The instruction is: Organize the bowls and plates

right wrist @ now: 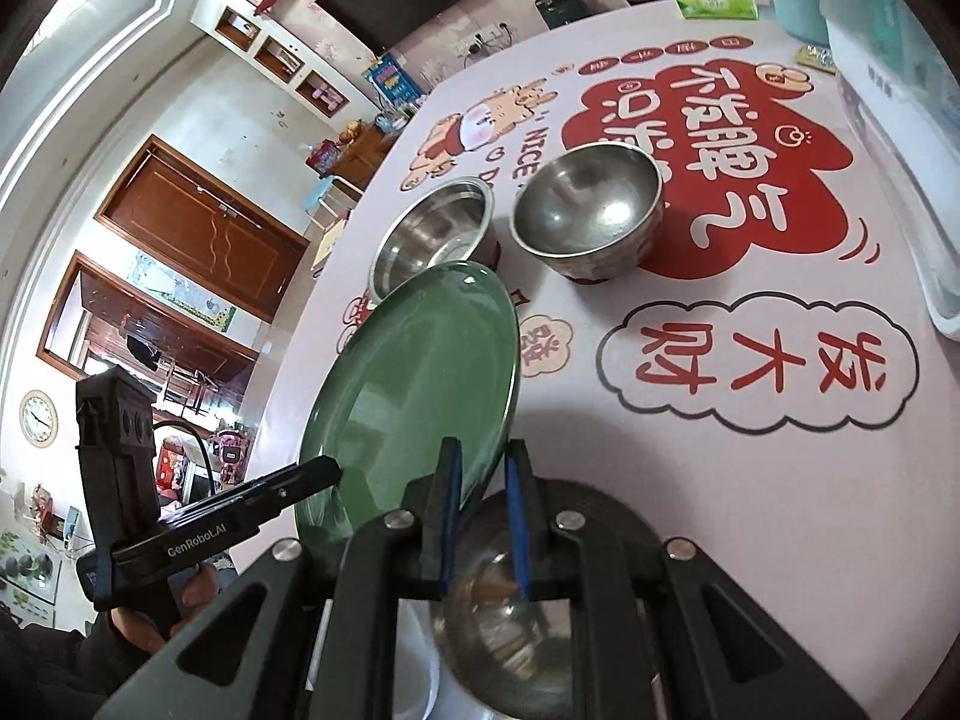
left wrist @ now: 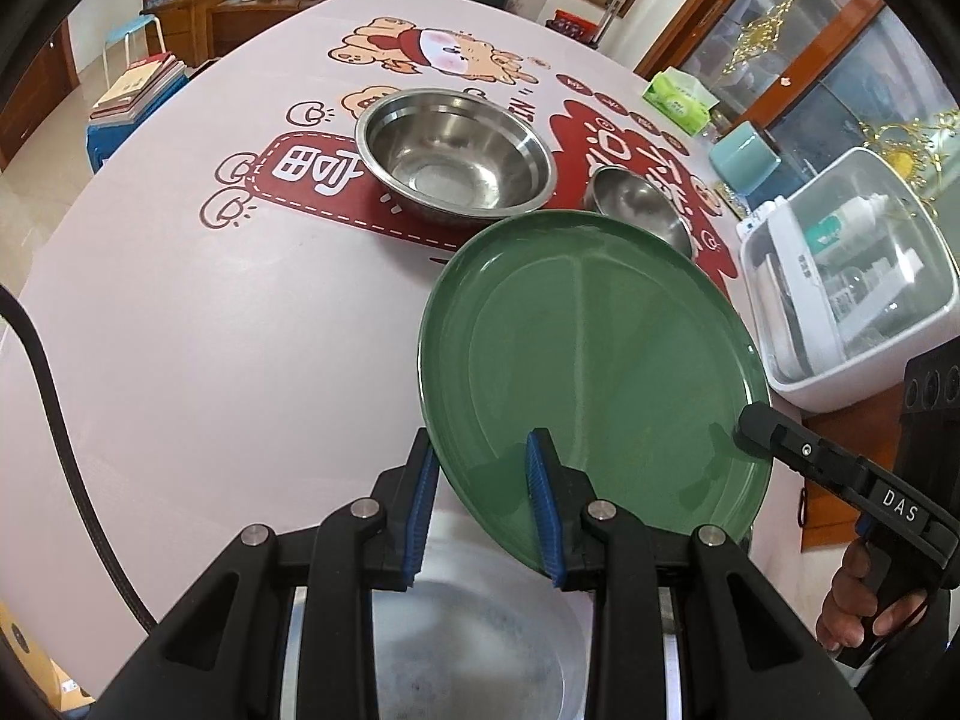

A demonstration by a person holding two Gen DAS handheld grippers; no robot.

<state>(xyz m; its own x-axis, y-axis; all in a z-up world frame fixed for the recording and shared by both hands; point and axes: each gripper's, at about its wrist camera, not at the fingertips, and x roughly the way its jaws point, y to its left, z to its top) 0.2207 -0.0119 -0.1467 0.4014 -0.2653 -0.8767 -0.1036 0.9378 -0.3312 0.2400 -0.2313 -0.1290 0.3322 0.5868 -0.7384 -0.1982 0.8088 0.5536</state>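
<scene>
Green plate is held tilted above the bench, gripped at opposite rims: left gripper narrowed onto its near edge, right gripper likewise. Ahead of both stand a large steel bowl and small steel bowl.

Both views are evenly and brightly lit by daylight. Strong fisheye distortion is seen: the table edge is bowed, and the corners are cut off by a black vignette. Soft glare is carried on the green plate, with a pale streak down its middle, and small highlights are caught along its rim in the right view. Bright reflections are shown inside the steel bowls. Shadows are faint and soft. The nearest parts, low in each frame, are slightly blurred.
</scene>
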